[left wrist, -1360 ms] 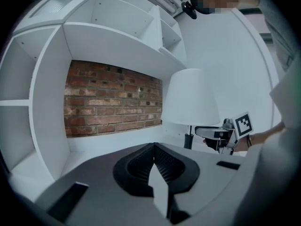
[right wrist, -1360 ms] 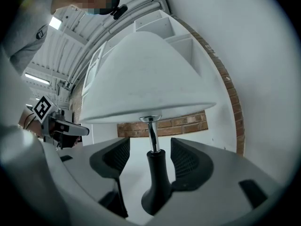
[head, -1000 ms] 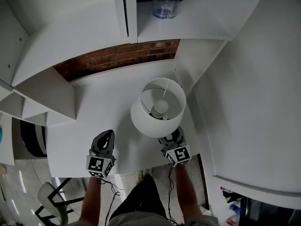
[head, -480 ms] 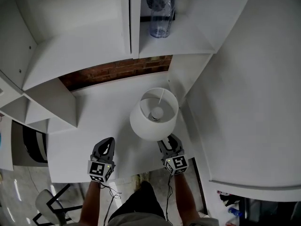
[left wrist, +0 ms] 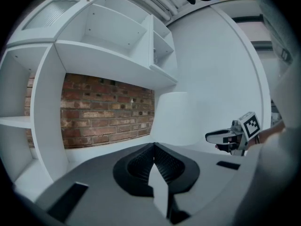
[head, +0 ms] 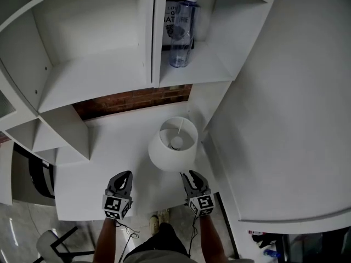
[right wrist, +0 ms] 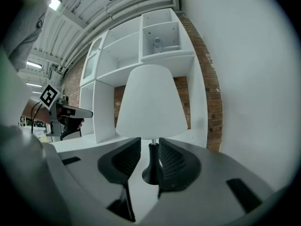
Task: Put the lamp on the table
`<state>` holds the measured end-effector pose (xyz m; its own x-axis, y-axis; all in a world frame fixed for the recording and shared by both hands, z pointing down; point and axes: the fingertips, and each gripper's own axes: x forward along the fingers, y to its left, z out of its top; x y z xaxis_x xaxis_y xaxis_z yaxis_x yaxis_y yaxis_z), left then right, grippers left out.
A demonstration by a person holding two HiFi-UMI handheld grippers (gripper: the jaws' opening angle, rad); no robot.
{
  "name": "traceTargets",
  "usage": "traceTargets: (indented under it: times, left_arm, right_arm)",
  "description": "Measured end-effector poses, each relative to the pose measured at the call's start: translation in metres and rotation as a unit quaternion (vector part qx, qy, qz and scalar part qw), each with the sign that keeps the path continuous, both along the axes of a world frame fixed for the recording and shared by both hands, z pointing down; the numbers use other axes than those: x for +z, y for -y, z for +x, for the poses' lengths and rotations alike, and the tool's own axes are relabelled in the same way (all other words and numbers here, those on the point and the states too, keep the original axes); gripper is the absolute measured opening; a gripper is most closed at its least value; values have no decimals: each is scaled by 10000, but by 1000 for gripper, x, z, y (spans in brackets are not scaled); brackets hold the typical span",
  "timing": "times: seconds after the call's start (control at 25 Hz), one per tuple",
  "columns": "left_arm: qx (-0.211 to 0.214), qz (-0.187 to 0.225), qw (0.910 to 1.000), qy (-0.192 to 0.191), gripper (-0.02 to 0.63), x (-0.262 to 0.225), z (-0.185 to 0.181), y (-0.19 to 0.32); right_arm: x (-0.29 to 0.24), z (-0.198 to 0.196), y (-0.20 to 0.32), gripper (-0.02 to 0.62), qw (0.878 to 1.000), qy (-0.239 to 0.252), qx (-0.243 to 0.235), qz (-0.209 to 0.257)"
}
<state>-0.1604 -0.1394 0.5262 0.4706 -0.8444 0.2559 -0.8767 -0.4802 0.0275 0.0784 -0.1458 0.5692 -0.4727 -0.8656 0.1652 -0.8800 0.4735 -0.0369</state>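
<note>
Backing right gripper (head: 191,176) away from white-shaded, dark-stemmed lamp (head: 172,145); jaws just narrowed, half-open, empty | lamp upright on white table (head: 109,158), unheld | left gripper (head: 124,175) closed, empty | placement looks done

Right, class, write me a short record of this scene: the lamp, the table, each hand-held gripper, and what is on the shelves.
lamp: white shade, dark stem, upright on the table
table: white, with a brick wall behind it
left hand-held gripper: jaws together, empty
right hand-held gripper: jaws partly apart, just been closing; lamp stem in the gap, not clamped
shelves: clear bottle standing in a compartment above the lamp
</note>
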Motion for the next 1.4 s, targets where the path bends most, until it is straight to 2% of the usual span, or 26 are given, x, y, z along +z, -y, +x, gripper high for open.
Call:
traceTargets:
  times: [0.44, 0.68, 1.04, 1.4]
  left_arm:
    - [-17, 244, 9995, -210, 3, -39, 1, -19]
    - [18, 170, 9990, -402, 3, -46, 8, -37]
    - [159, 297, 9984, -443, 3, -53, 16, -58]
    - [410, 261, 9978, -449, 3, -50, 34, -76]
  right_arm:
    - [-39, -2, -38, 98, 9997, -45, 193, 173]
    - [-58, 0, -59, 77, 9991, -39, 316, 266]
    - [-72, 5, -93, 51, 9982, 15, 497, 325]
    - [-77, 5, -105, 38, 9976, 78, 590, 358]
